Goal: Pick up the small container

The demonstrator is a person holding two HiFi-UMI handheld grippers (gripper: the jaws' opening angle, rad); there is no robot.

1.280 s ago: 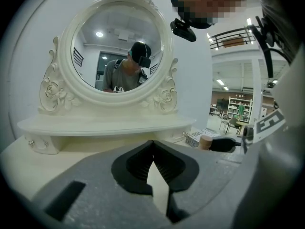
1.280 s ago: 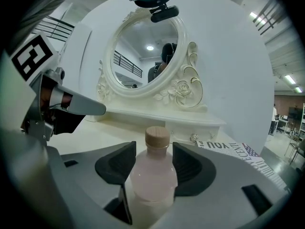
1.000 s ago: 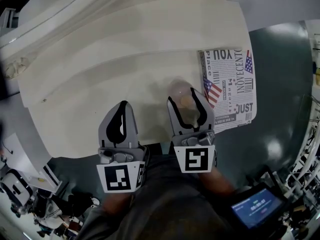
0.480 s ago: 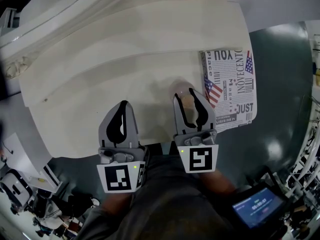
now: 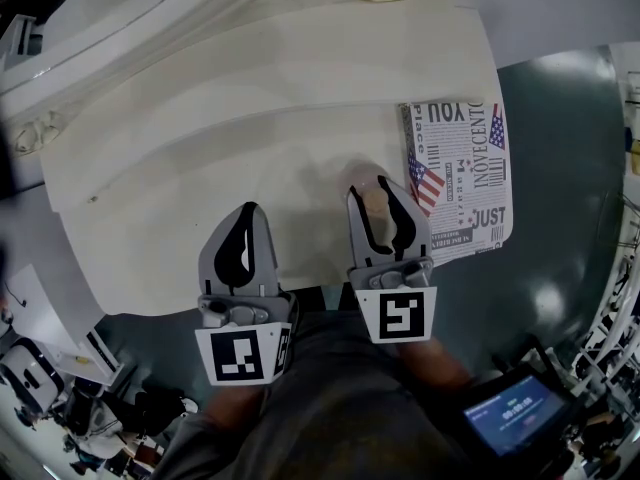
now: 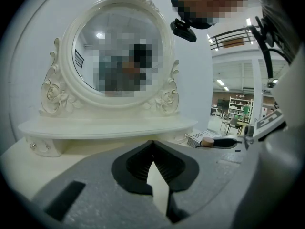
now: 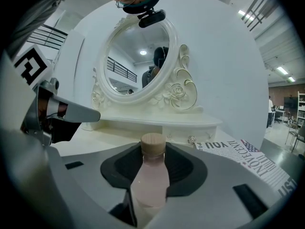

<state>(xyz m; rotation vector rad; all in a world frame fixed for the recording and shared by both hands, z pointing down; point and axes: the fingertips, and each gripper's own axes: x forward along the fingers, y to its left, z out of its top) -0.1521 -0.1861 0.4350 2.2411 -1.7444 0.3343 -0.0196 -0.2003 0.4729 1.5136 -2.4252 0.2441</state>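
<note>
Cream-white dressing table top (image 5: 250, 138) fills most of the head view, with dark grey-green floor (image 5: 560, 168) to its right and an ornate oval mirror (image 7: 138, 56), its frame carved with roses, standing at the back. A flat box printed like a newspaper with small flags (image 5: 460, 168) lies on the table's right end. The small container (image 7: 151, 180), a pale pink bottle with a round tan stopper, stands upright near the table's front edge, just left of that box. The right gripper (image 5: 372, 190) reaches over the front edge and has it between its jaws: they have just been closing, and the dark ribbed pads now press on both sides of the bottle's body, the stopper showing above them. Whether its base has left the tabletop cannot be told. The left gripper (image 5: 246, 208) hangs over the front edge well to the left of the bottle, its jaws together at the tips and holding nothing.
</note>
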